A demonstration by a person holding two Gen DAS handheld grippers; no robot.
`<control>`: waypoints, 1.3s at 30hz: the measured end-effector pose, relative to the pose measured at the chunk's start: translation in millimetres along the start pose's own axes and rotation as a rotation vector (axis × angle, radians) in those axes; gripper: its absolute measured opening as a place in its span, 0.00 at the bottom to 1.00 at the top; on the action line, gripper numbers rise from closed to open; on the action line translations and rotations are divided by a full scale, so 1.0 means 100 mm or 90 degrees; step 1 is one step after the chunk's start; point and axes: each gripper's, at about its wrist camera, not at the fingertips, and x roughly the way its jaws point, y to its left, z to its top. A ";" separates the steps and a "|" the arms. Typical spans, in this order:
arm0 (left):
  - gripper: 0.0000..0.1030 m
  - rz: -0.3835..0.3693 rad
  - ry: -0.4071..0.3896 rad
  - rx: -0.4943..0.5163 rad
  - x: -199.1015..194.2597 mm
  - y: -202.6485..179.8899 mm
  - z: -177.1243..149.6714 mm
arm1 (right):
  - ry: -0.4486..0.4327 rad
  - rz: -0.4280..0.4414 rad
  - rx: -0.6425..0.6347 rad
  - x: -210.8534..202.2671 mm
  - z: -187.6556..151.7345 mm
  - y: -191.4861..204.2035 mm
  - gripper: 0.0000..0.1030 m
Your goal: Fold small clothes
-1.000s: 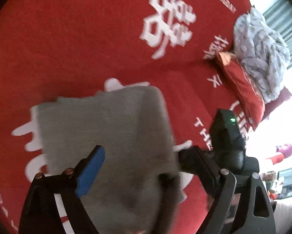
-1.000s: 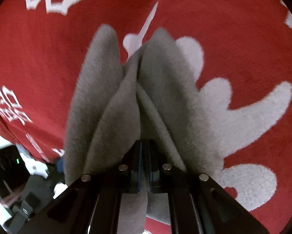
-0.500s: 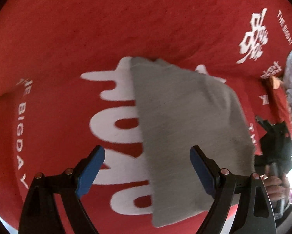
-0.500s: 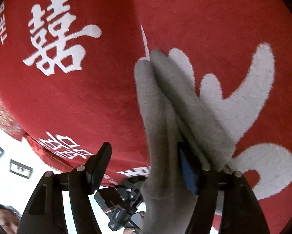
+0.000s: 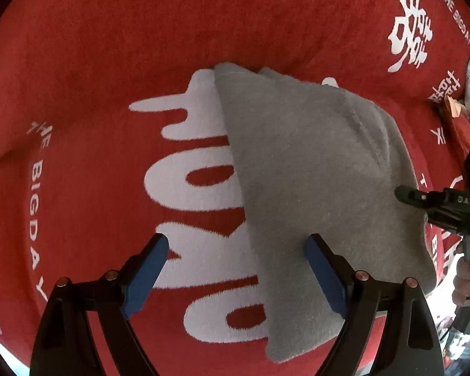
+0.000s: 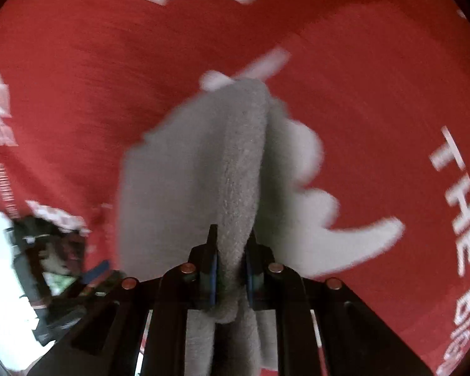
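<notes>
1. Right gripper (image 6: 230, 269) has just been closing; its fingers now clench 1 bunched edge of the grey garment (image 5: 313, 172) lying on the red blanket (image 5: 109, 62).
2. Left gripper (image 5: 235, 269) hangs released (nothing between); grab the near edge squarely, keeping layers aligned.

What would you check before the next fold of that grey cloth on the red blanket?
1. Right hand-held gripper has closed on a bunched fold of the grey cloth: ok.
2. Left hand-held gripper wide open, holding nothing: ok.
3. One left finger above the cloth's edge, the other above the red blanket: ok.
4. Cloth lying flat: not ok, one side lifted.
5. Fold edges lined up: cannot tell.
</notes>
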 end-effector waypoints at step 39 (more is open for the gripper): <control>0.87 0.058 0.118 -0.016 0.05 -0.24 -0.57 | 0.090 -0.146 -0.071 -0.35 -0.67 -0.26 0.18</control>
